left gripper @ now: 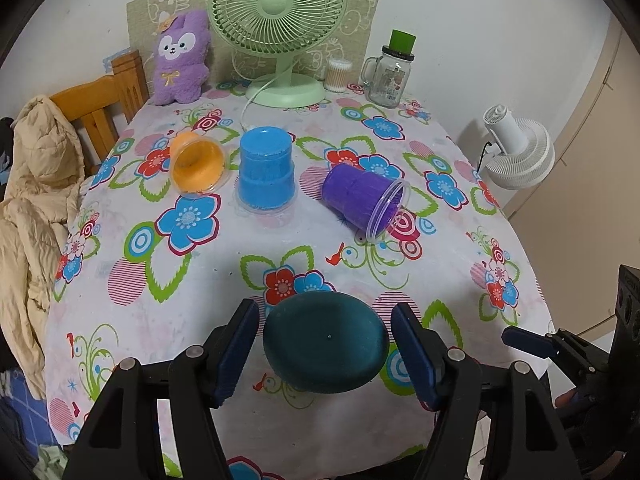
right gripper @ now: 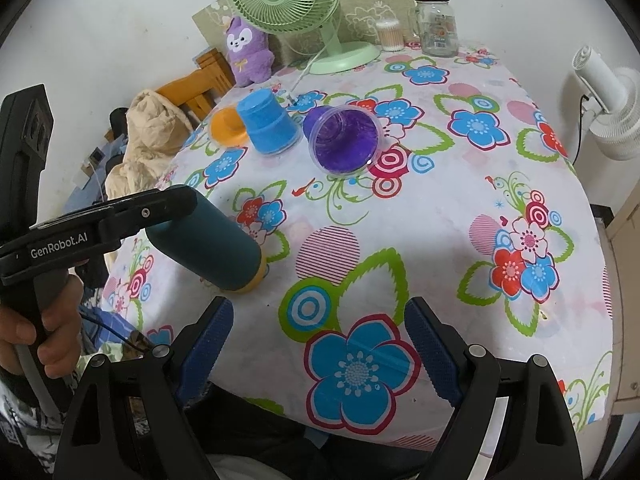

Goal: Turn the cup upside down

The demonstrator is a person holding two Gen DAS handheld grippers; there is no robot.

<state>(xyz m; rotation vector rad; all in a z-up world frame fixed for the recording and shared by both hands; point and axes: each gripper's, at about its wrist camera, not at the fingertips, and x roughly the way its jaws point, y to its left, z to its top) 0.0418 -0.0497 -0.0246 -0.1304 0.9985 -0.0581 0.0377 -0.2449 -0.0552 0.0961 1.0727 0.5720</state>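
A dark teal cup sits between the fingers of my left gripper, its base toward the camera. In the right wrist view the teal cup is tilted, its rim near the tablecloth, with the left gripper around its base end. The fingers stand close beside the cup; contact is not clear. My right gripper is open and empty over the table's front edge. A blue cup stands upside down. An orange cup and a purple cup lie on their sides.
A green desk fan, a purple plush toy, a glass jar and a cotton swab tub stand at the table's back. A wooden chair with a beige jacket is left. A white fan stands right.
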